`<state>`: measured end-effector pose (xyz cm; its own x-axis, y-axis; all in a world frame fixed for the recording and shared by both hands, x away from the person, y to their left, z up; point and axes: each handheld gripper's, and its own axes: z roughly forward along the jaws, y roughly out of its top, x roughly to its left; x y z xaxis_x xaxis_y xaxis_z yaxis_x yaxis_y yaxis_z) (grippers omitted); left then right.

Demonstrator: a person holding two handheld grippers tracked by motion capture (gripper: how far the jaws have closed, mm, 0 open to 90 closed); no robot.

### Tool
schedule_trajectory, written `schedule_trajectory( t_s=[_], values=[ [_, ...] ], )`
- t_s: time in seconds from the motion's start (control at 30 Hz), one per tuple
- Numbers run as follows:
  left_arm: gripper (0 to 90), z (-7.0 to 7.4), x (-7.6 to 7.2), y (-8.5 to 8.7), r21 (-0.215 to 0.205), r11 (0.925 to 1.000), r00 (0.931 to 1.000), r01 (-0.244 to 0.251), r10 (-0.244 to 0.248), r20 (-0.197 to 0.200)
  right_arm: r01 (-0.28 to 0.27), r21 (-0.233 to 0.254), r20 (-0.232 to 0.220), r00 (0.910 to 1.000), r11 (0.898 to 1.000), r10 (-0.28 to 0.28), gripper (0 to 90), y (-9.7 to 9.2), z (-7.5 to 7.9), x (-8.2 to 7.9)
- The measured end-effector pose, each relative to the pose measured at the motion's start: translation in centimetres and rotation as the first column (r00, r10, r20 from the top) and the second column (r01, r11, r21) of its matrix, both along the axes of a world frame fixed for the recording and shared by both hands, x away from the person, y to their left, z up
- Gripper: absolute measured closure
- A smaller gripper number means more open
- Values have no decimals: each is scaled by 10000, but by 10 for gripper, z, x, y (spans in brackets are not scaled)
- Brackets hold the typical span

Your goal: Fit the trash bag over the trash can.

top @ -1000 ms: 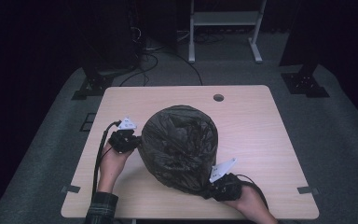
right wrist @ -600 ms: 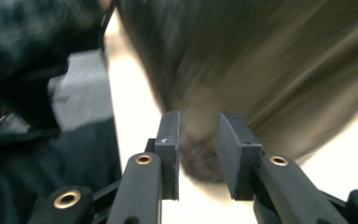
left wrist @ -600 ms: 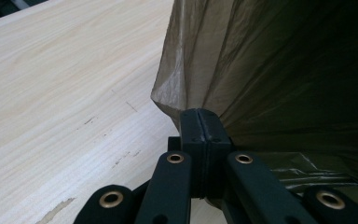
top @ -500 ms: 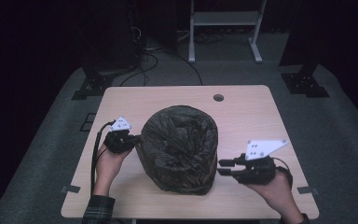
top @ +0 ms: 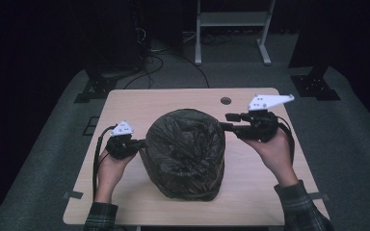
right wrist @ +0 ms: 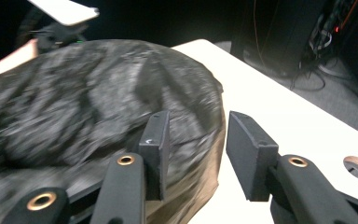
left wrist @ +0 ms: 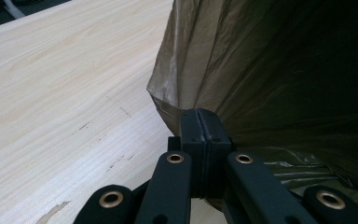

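Standing upright near the middle of the pale wooden table (top: 125, 103): a dark bin bag (top: 185, 154) stretched over something round, its crumpled mouth sagging inward at the top. Pinching a fold of the bag's thin film at its left side: the left gripper (top: 139, 143), jaws pressed tight together on the plastic, as seen close up in the left gripper view, where the brownish film (left wrist: 242, 70) is rising right behind the closed tips (left wrist: 200, 122). Resting low beside the bag, with its cable (top: 96, 159) trailing toward the table's near edge. Hovering above the tabletop at the bag's upper right: the right gripper (top: 227, 121), pointing toward the bag, jaws having just been opening and standing apart with nothing between them. Showing in the right gripper view: the two black pads (right wrist: 154, 140) parted, the bag's rounded shoulder (right wrist: 88, 102) lying just beyond them, blurred. Sitting farther back on the table, just behind that gripper: a round cable hole (top: 226, 101).
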<state>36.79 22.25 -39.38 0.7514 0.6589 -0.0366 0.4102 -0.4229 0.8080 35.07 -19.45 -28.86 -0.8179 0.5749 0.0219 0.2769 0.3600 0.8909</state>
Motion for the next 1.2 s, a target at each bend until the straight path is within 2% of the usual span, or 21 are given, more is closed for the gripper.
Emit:
schedule_trajectory(
  t_s=[0.07, 0.17, 0.23, 0.33, 0.4, 0.43, 0.47, 0.53, 0.6, 0.77, 0.93, 1.0, 1.03, 1.07, 1.13, 1.2],
  values=[
    [896, 0, 0, 0, 3, 10000, 10000, 11, -11, -7, 166, -120, -278, 9995, 9998, -170, 571, 7, -3, 16],
    [896, -1, 0, 0, -38, 10000, 10000, 24, -24, -44, 95, -170, -891, 9960, 9998, -109, 559, 16, -11, 35],
    [896, -2, 1, 0, -15, 10000, 10000, 70, -71, -28, 70, -393, -1105, 9938, 9992, -113, 628, 22, -18, 43],
    [897, -2, 1, -1, -27, 10000, 10000, 86, -86, -39, -146, 37, -1072, 9941, 9999, 149, 793, 23, -20, 45],
    [897, -3, 2, -1, -5, 10000, 10000, 54, -54, -31, -49, 173, -766, 9970, 9998, 62, 884, 23, -18, 43],
    [897, -3, 2, -1, 86, 10000, 10000, 13, -13, -13, 31, 159, -587, 9983, 9999, -22, 900, 23, -17, 43],
    [897, -4, 3, 0, 126, 9999, 10000, -10, 10, -24, 360, -54, -308, 9989, 9993, -361, 900, 23, -16, 43],
    [897, -6, 4, 0, 171, 9998, 10000, -42, 43, -53, 507, -94, -281, 9983, 9987, -509, 900, 21, -17, 47],
    [897, -8, 5, -1, 293, 9995, 9999, -105, 108, -101, 864, -339, -203, 9960, 9957, -871, 900, 18, -21, 53],
    [897, -18, 10, 1, 487, 9985, 9991, -251, 267, -343, 1404, -307, -540, 9884, 9896, -1419, 900, 8, -39, 69],
    [897, -30, 14, 4, 672, 9971, 9969, -368, 413, -666, 1762, -655, -820, 9800, 9822, -1812, 900, 4, -58, 79],
    [897, -29, 14, 5, 476, 9982, 9971, -372, 402, -642, 1722, -580, -961, 9795, 9834, -1772, 900, 3, -63, 82],
    [896, -28, 14, 5, 458, 9986, 9977, -282, 310, -598, 1766, -522, -912, 9793, 9829, -1808, 896, 3, -62, 81],
    [881, -26, 13, 6, 296, 9991, 9982, -298, 313, -508, 1731, -427, -809, 9810, 9840, -1761, 815, 2, -61, 80],
    [791, -22, 11, 8, 104, 9994, 9989, -338, 342, -322, 1720, -138, -779, 9819, 9850, -1725, 650, 2, -55, 78],
    [729, -17, 9, 11, -37, 9993, 9990, -374, 373, -239, 1800, -43, -551, 9821, 9837, -1800, 570, 1, -49, 75]
  ],
)
